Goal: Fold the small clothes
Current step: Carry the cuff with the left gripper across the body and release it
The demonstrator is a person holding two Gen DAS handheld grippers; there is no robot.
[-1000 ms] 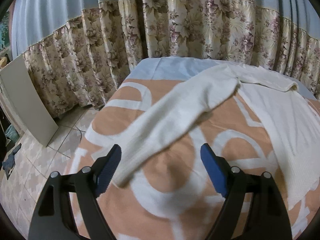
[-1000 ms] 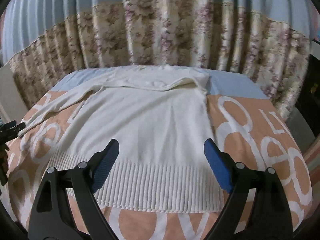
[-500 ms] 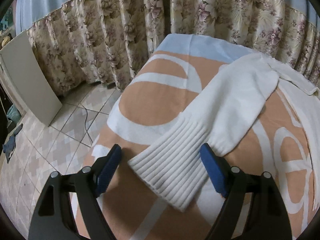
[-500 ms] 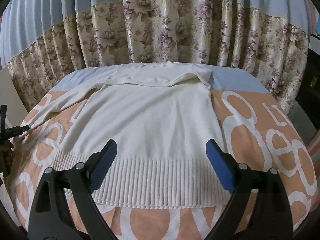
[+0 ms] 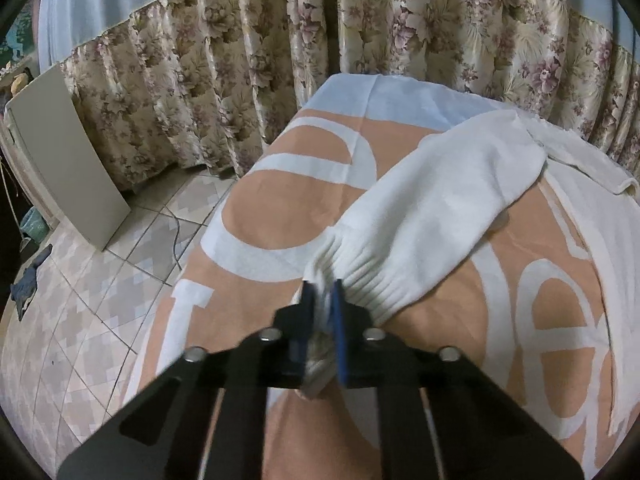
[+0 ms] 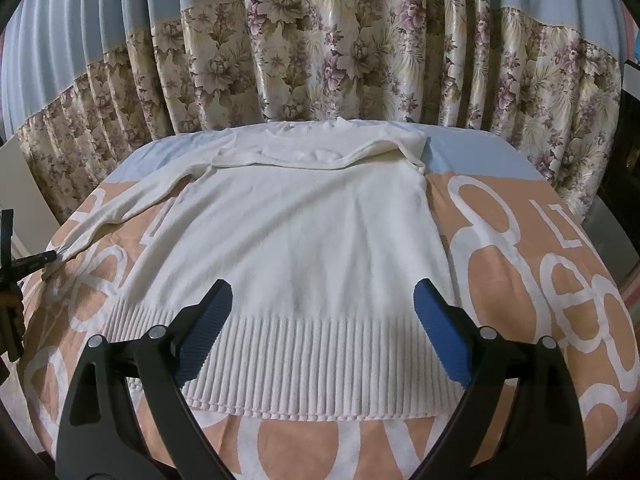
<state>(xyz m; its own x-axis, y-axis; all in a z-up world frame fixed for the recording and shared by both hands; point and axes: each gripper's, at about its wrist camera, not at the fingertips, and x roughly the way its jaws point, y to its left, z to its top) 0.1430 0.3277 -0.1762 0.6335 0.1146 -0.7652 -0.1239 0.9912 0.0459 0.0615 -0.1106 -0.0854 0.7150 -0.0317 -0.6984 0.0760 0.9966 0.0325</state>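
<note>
The white sweater [image 6: 304,248] lay flat on the bed [image 6: 520,272] — soft, limp knit. The left gripper [image 5: 322,300] had just closed, fingers pinching the ribbed cuff [image 5: 360,280] at 9 o'clock; the right gripper [image 6: 324,332] hovered wide over the hem — 1 firm edge.

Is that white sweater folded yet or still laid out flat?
Mostly spread: the sweater body lies flat on the bed, with one sleeve stretched sideways.
</note>
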